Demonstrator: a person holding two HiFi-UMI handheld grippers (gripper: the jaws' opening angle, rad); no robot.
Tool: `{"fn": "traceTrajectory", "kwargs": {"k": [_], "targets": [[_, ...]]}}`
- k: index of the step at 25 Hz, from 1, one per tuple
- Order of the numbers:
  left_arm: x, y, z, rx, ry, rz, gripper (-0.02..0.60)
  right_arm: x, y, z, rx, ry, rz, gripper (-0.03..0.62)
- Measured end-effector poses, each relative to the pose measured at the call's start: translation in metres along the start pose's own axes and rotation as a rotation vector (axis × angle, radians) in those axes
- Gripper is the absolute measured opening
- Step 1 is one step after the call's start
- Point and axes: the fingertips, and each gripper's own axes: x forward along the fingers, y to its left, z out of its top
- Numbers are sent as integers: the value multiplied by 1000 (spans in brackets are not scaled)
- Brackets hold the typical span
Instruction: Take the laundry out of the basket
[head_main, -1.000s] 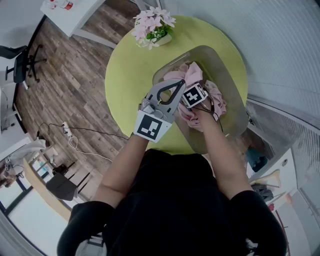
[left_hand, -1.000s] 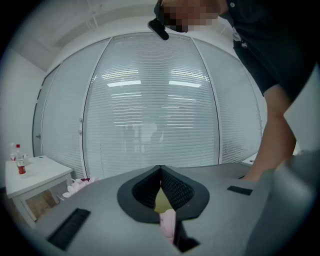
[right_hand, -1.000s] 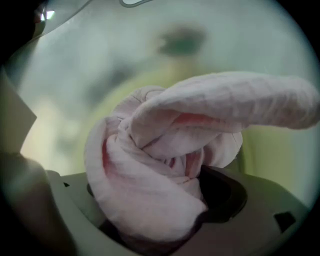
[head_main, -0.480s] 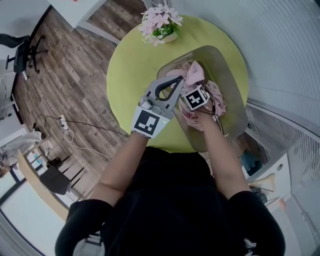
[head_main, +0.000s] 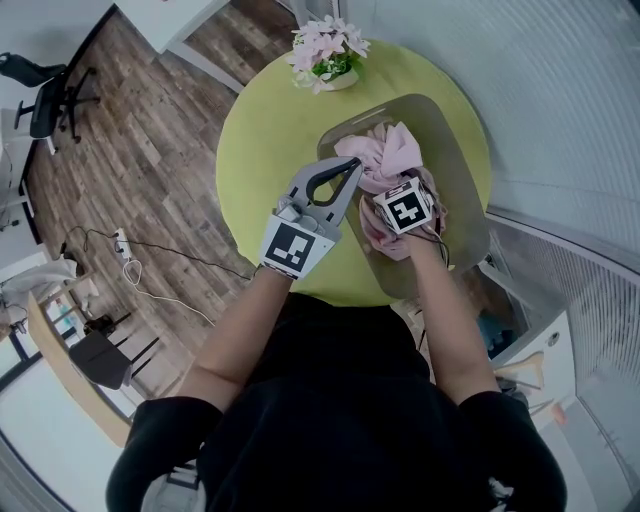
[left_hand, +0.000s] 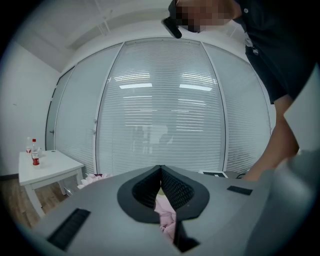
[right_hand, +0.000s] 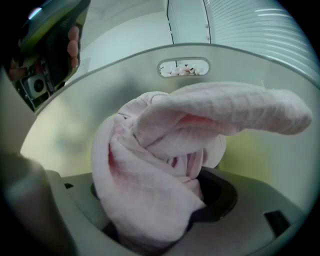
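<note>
1. The laundry (head_main: 392, 160) is a pink cloth bundle. Most of it lies in the basket (head_main: 458, 160), but 1 fold now stands higher above the rim than it did a second ago.
2. The right hand-held gripper (head_main: 392, 192) has come up out of the basket and its jaws have just been closing. In the right gripper view the pink cloth is bunched between them and clamped, and a long fold hangs loose across the front.
3. The left hand-held gripper (head_main: 350, 168) hovers just beside the basket's left wall. Its jaws are clenched tip to tip with nothing pinched. The pink seen through the gap behind the tips is the pile beyond.
4. For the task, this looks like the first lift under way but not finished. More pink cloth sits low in the basket under the raised part, and I cannot tell whether it is the same piece or a tangled second one.
5. The basket stands on the right part of the round green worktop (head_main: 265, 140). Its near end reaches the worktop's near edge, and I cannot tell whether it overhangs. A sideways tug on snagged cloth could drag the basket toward that edge.
6. The open room is to the left, on the bare worktop between the flower pot (head_main: 330, 60) and the left hand-held gripper. To the right, the blinds (head_main: 560, 90) are close, so there is less room on that side.
</note>
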Motion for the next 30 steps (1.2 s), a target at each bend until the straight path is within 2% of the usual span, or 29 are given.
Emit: {"fn": "traceTrajectory", "kwargs": {"k": [10,20,30], "targets": [[-20,-20,16,32,-4,-6,11,-58,5,14,22,-116,-19,391],[-31,-34,34,79,1,-24,11,-107,13,30,10,-178,-36,391],[-49,-45,59,106,-36,-4,11,-145,34,41,-93,-113,-8,391]]}}
